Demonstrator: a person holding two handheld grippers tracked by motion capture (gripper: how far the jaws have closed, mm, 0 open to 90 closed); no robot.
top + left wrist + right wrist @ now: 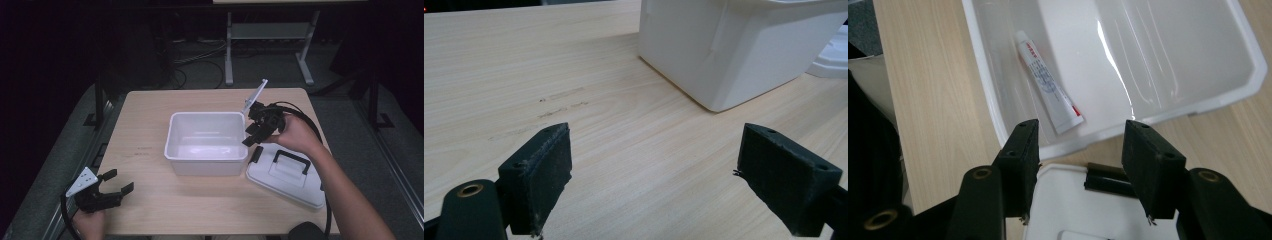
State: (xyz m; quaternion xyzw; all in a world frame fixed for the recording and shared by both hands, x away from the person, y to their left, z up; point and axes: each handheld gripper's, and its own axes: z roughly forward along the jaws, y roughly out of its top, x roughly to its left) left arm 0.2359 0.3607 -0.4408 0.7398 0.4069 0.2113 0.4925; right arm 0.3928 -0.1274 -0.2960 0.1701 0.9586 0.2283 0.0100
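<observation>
A white plastic bin stands open-topped in the middle of the wooden table. In the right gripper view a white tube with red and blue print lies on the floor of the bin, close to one wall. My right gripper hovers over the bin's right rim, tilted down; its jaws are open with nothing between them. The bin's white lid with a black handle lies flat to the right of the bin. My left gripper rests low at the table's front left, open and empty.
The bin's near corner sits ahead of the left gripper, with bare wood between them. A black latch on the lid's edge lies just under the right jaws. Beyond the table stand a metal desk frame and floor cables.
</observation>
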